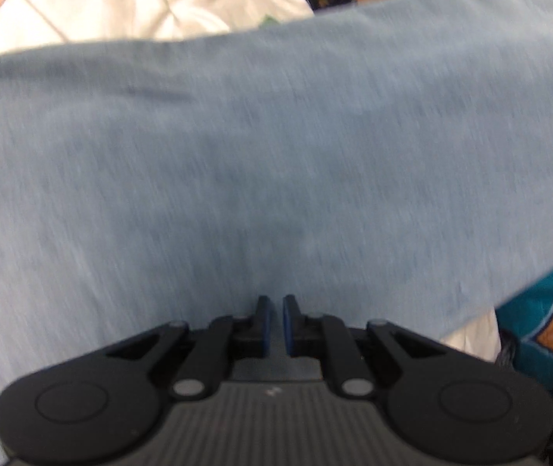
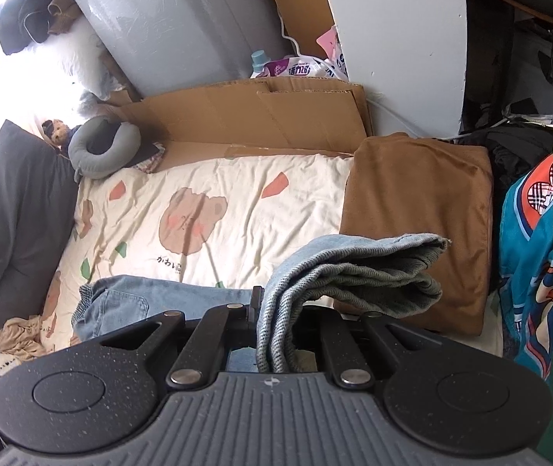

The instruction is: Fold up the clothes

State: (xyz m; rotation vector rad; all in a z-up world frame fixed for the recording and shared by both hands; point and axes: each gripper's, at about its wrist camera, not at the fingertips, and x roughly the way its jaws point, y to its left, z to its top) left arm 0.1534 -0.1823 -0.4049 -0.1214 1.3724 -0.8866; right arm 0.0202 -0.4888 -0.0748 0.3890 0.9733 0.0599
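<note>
Light blue jeans [image 1: 276, 155] fill almost the whole left wrist view, blurred. My left gripper [image 1: 275, 306] sits at their near edge with its blue pads [image 1: 264, 318] drawn almost together. Denim shows in the narrow slit between them. In the right wrist view my right gripper [image 2: 276, 303] is shut on the folded leg ends of the jeans [image 2: 354, 272]. The stacked hems stick out to the right over a brown folded garment [image 2: 420, 213]. The waist and a back pocket of the jeans [image 2: 121, 303] lie on the cream printed bedsheet [image 2: 206, 209].
Flattened cardboard [image 2: 260, 116] lines the far side of the bed. A grey neck pillow [image 2: 101, 147] and a dark cushion [image 2: 16, 202] lie at the left. A teal printed garment [image 2: 528, 252] hangs at the right, and a crumpled beige cloth [image 2: 20, 338] sits near left.
</note>
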